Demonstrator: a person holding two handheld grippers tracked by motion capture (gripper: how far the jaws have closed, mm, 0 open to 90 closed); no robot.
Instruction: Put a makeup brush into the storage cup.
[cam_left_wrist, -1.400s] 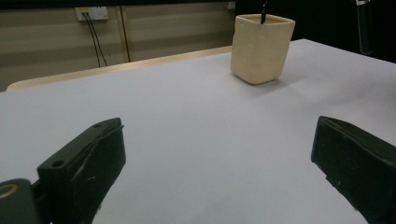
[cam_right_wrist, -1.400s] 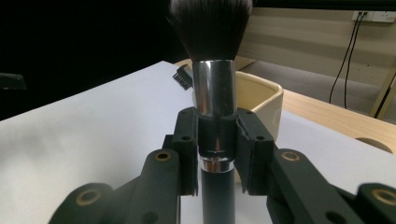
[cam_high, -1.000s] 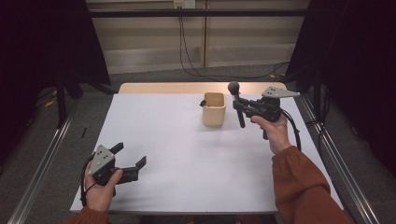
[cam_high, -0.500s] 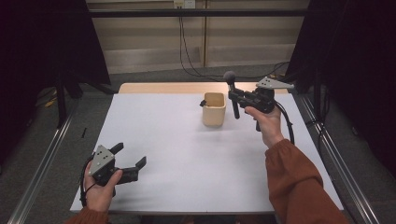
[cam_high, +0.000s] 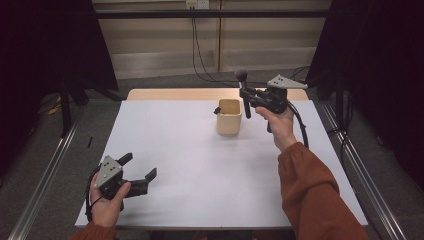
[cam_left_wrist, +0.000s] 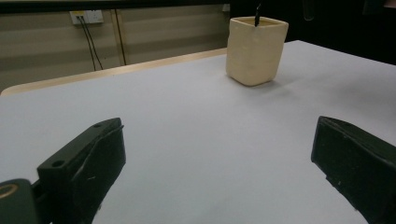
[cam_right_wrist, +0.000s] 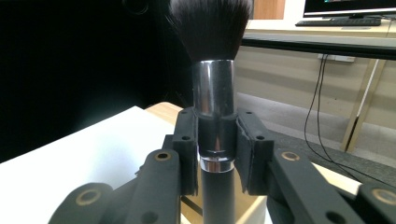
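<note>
Black bristles crown the makeup brush (cam_right_wrist: 212, 70), which the right hand-held gripper (cam_high: 248, 96) clamps upright by its silver ferrule, handle end hanging just above the cream cup (cam_high: 229, 116) below and beside the jaws. The likely risk is the handle tip catching the cup's rim on the way down and tipping the light cup over on the bench (cam_high: 200, 170); a slack grip on the smooth metal could also let the brush slide. The cup's inside is hard to read. The left hand-held gripper (cam_high: 135, 171) rests released, jaws apart, holding nothing, well away.
</note>
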